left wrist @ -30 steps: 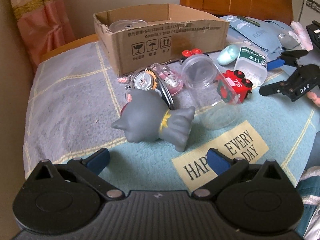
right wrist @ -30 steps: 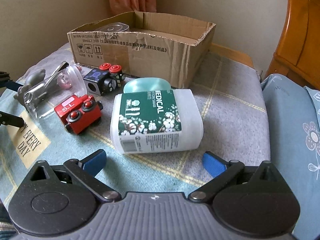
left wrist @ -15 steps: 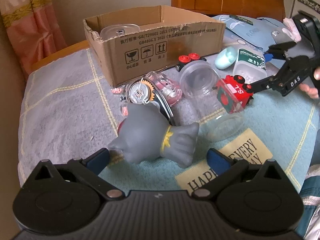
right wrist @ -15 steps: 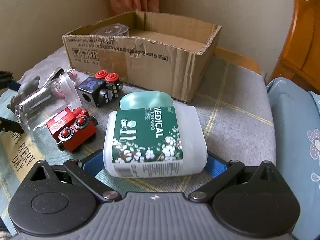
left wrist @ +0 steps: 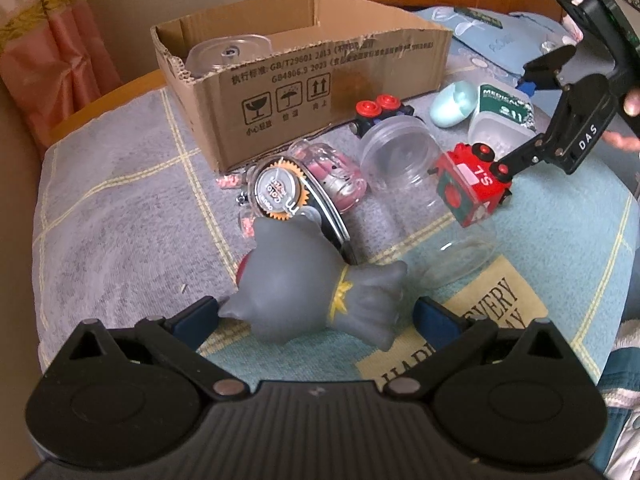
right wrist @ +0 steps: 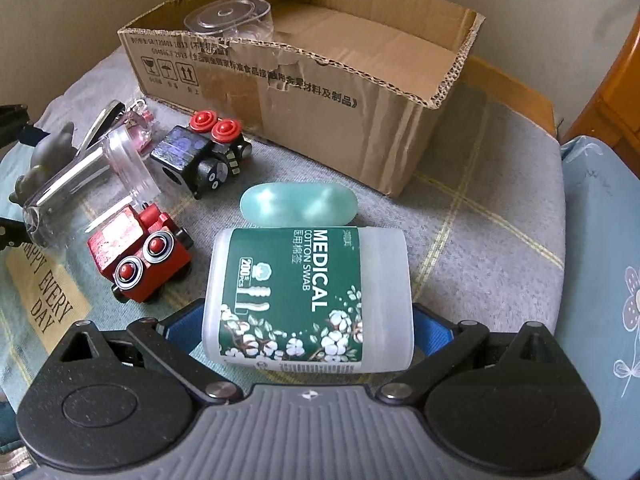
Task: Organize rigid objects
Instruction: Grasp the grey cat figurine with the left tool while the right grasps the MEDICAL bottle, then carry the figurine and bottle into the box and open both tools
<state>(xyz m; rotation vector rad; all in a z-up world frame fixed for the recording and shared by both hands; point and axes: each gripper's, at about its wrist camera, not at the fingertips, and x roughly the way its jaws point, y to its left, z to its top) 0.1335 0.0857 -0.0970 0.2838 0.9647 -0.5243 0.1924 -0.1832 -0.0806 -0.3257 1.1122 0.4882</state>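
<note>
A grey rubber cat toy (left wrist: 312, 292) lies on its side between the open fingers of my left gripper (left wrist: 316, 316); the left pad sits at its ear. My right gripper (right wrist: 308, 328) is open around a white cotton swab box (right wrist: 308, 300) with a green label. It also shows in the left wrist view (left wrist: 504, 114). The cardboard box (left wrist: 304, 72) stands behind and holds a clear plastic lid (right wrist: 228, 20). It also shows in the right wrist view (right wrist: 340, 92).
A red toy train (right wrist: 136, 256), a black toy train (right wrist: 200, 152), a clear jar (left wrist: 420, 184) on its side, a mint oval case (right wrist: 298, 204), a pink transparent toy (left wrist: 336, 176) and a round gear-patterned disc (left wrist: 280, 196) lie on the blanket.
Both grippers moved forward. The cat toy now lies between the left fingers and the swab box between the right fingers. The right gripper tilted down over the box.
</note>
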